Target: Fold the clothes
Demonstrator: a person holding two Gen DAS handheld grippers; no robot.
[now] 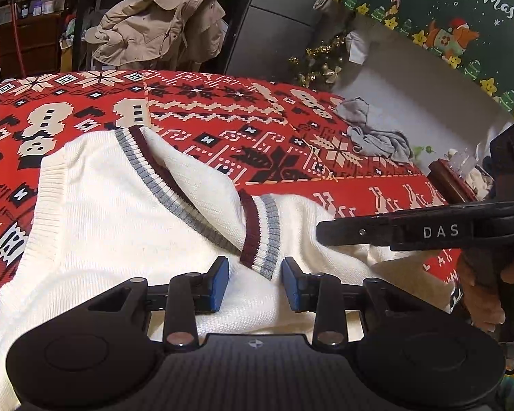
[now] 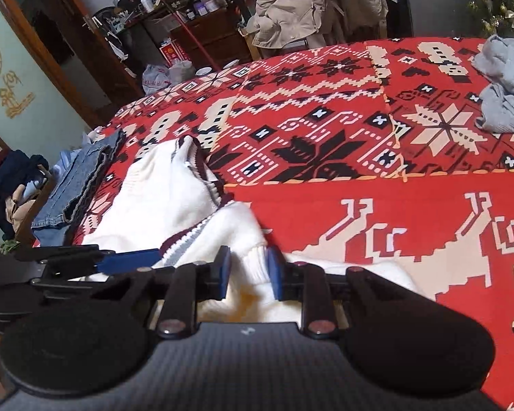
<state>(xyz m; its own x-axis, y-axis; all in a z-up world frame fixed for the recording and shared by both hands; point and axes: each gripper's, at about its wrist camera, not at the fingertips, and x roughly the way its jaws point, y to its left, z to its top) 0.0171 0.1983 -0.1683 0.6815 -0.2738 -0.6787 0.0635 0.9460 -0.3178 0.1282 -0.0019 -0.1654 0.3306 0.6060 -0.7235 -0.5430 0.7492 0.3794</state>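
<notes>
Left gripper point(image 1: 256, 282) is hanging open right over the cream knit V-neck vest with maroon and grey trim point(image 1: 126, 205), pads clear of it. Right gripper point(image 2: 246, 275) has the vest's ribbed edge between its pads, can't tell if it's pinching. Vest's rumpled on the red patterned blanket point(image 2: 359, 130), stretching away leftward.

Cluttered room, wooden drawers point(image 2: 202, 39), grey fridge point(image 1: 274, 17)

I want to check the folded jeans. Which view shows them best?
The right wrist view: the jeans lie at the bed's left edge, beside the white sweater. The left wrist view does not show them.
</notes>
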